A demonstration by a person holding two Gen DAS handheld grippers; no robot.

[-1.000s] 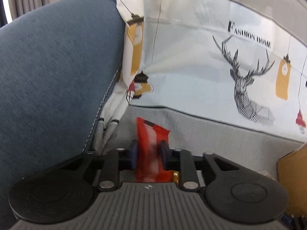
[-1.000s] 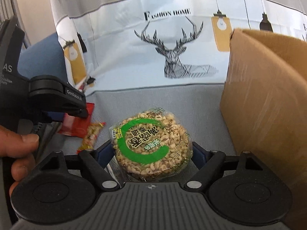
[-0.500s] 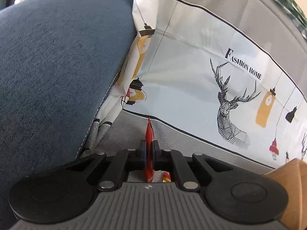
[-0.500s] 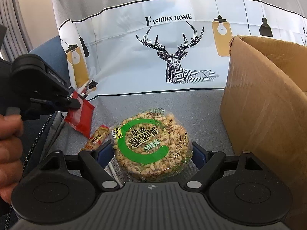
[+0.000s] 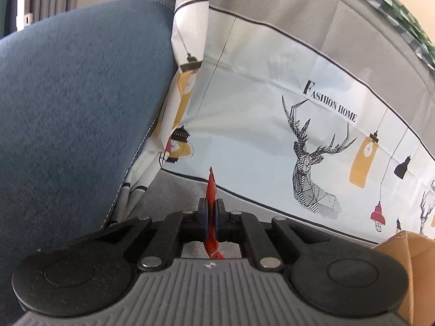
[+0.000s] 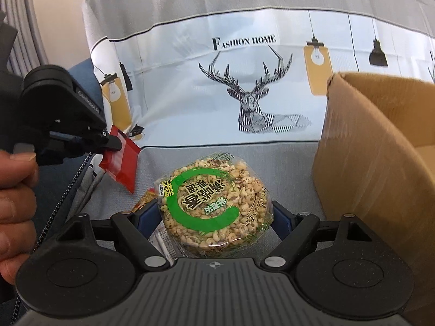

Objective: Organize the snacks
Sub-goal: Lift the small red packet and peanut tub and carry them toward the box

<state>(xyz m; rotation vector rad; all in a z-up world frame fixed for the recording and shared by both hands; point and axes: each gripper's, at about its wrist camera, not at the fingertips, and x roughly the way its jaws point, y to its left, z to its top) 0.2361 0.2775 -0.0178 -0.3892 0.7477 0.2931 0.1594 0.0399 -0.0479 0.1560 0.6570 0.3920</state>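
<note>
Two snacks are in my tongs at this moment, one in each. In my left wrist view, my left gripper (image 5: 211,213) has its jaws pressed nearly together on a red packet (image 5: 211,190), which I see edge-on as a thin red strip standing up between the pads and hanging a little below them. Beyond it lies the grey sofa cover (image 5: 272,76) with its printed deer (image 5: 310,160) and the words "FASHION HOME". A blue cushion (image 5: 76,114) fills the left side, and a corner of the cardboard box (image 5: 407,247) shows at the lower right.

In my right wrist view, my right gripper (image 6: 214,217) is spread wide, its blue pads against both sides of a round puffed-grain cake (image 6: 214,206) in clear wrap with a green ring on its label. The cake sits just above the grey seat cover. To the left, my left gripper (image 6: 108,142) holds the red packet (image 6: 119,160) by its top corner, lifted off the seat and hanging tilted. My left hand (image 6: 16,198) grips the handle at the frame's edge. Part of another small snack packet (image 6: 145,199) lies on the seat just left of the cake, partly hidden behind it. The open cardboard box (image 6: 375,157) stands close on the right.
</note>
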